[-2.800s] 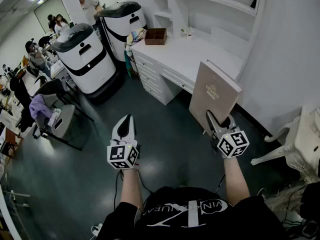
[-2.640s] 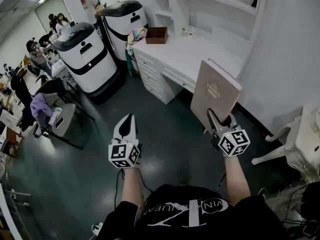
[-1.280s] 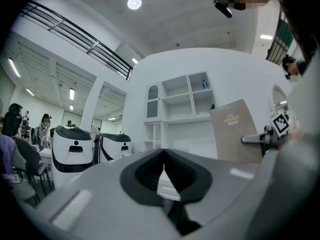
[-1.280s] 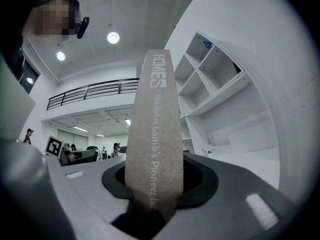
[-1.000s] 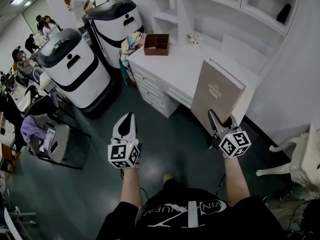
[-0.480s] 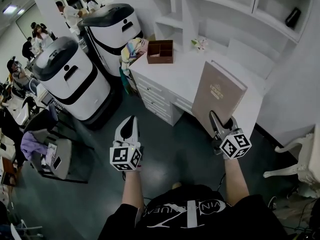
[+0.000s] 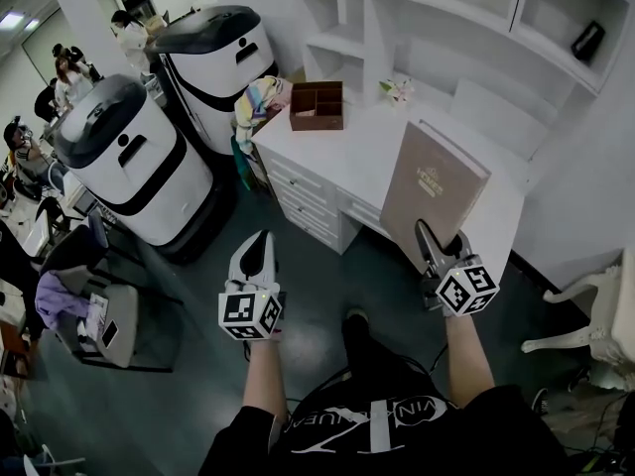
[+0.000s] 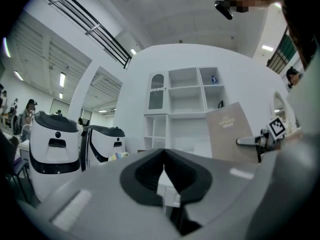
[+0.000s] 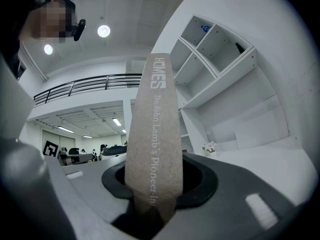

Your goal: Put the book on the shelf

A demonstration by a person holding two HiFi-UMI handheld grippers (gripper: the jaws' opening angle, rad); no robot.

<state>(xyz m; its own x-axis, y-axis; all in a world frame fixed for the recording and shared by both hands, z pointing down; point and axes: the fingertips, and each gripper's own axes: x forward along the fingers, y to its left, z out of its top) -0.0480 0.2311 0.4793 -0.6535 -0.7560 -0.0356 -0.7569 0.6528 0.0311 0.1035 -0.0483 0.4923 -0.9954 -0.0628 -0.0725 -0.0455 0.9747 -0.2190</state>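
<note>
Tipping is risked: the tall tan book [image 7: 433, 191] is pinched only low down by the right claw [image 7: 440, 242]; the left claw [image 7: 258, 242] is pressed together, empty.

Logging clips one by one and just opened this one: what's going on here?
A person faces a white desk. The right hand-held gripper is clamped on the bottom of an upright tan book. The left hand-held gripper is shut and empty. The book is not yet on the shelf unit above the desk.
</note>
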